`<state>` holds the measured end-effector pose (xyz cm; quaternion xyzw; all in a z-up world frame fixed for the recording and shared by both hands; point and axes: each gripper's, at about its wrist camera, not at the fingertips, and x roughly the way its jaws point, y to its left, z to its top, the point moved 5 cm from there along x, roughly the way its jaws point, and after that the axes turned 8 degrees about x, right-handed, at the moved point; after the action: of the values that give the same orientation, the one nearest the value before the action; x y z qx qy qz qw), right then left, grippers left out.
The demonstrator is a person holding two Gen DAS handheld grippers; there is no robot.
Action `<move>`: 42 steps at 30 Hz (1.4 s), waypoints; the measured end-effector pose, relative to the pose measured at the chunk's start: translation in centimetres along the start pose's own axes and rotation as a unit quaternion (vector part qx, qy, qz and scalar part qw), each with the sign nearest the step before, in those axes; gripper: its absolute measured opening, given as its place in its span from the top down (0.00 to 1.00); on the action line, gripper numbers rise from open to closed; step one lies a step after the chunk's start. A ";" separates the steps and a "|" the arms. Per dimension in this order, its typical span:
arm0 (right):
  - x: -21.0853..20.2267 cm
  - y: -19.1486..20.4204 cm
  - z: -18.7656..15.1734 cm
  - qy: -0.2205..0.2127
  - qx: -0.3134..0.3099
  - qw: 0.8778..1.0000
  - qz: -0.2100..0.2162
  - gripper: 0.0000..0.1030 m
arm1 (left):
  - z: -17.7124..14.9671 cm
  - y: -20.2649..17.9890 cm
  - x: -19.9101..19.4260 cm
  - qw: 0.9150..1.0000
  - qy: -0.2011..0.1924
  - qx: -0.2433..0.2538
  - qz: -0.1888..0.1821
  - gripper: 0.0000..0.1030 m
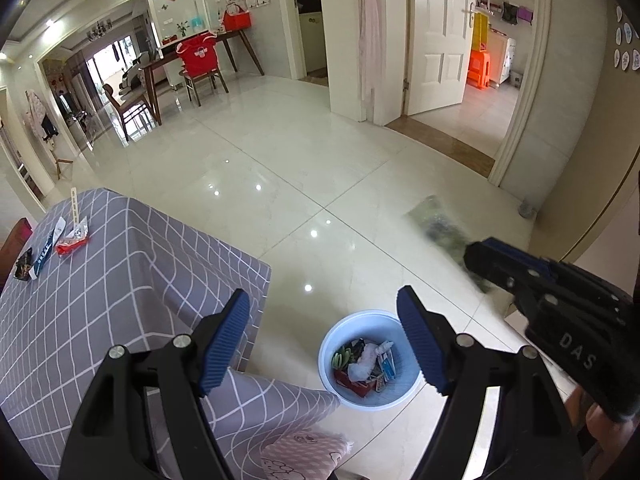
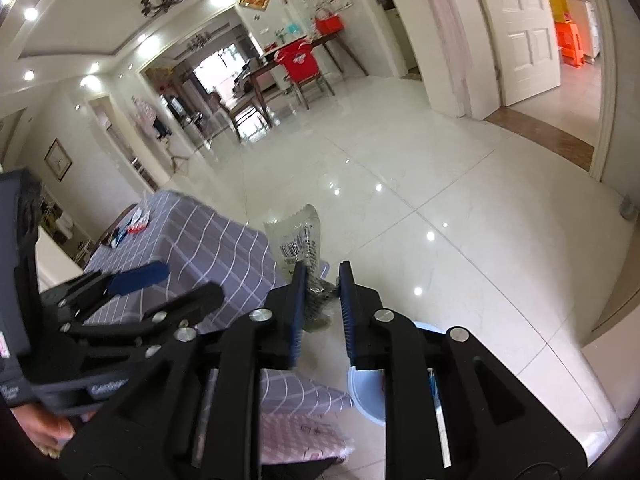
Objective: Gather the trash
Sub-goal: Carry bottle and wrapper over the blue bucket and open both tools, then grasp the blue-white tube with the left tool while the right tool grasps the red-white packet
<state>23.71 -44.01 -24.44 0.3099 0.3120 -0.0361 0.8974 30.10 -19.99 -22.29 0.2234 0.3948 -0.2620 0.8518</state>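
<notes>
A pale blue bin (image 1: 360, 322) stands on the tiled floor beside the table, holding several wrappers and crumpled paper. My left gripper (image 1: 323, 296) hangs open and empty above it. A clear plastic wrapper (image 2: 296, 236) with a printed label sticks up between the fingers of my right gripper (image 2: 323, 270). The jaws stand a little apart, and the wrapper's crumpled lower end lies loose between the pads. In the left wrist view the same wrapper (image 1: 436, 224) looks blurred ahead of the right gripper (image 1: 480, 256). A red wrapper (image 1: 72, 240), a blue one (image 1: 48, 248) and a dark one (image 1: 24, 264) lie on the table's far side.
The table wears a grey checked cloth (image 1: 100, 280) that hangs down next to the bin. A pink patterned cushion (image 1: 304, 452) sits below the table corner. A person's hand (image 2: 44, 432) holds the left gripper. Glossy floor tiles (image 1: 280, 152) run to an open white door (image 1: 436, 40).
</notes>
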 end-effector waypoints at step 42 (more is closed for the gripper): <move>16.4 30.6 -3.3 0.097 -0.249 0.962 0.051 0.42 | -7.6 33.2 -3.4 0.982 0.008 -0.125 0.140 0.25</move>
<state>42.97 -15.37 -19.69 0.0945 0.3805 0.1187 0.9123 44.69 10.68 -18.34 0.1704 0.3956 -0.0873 0.8982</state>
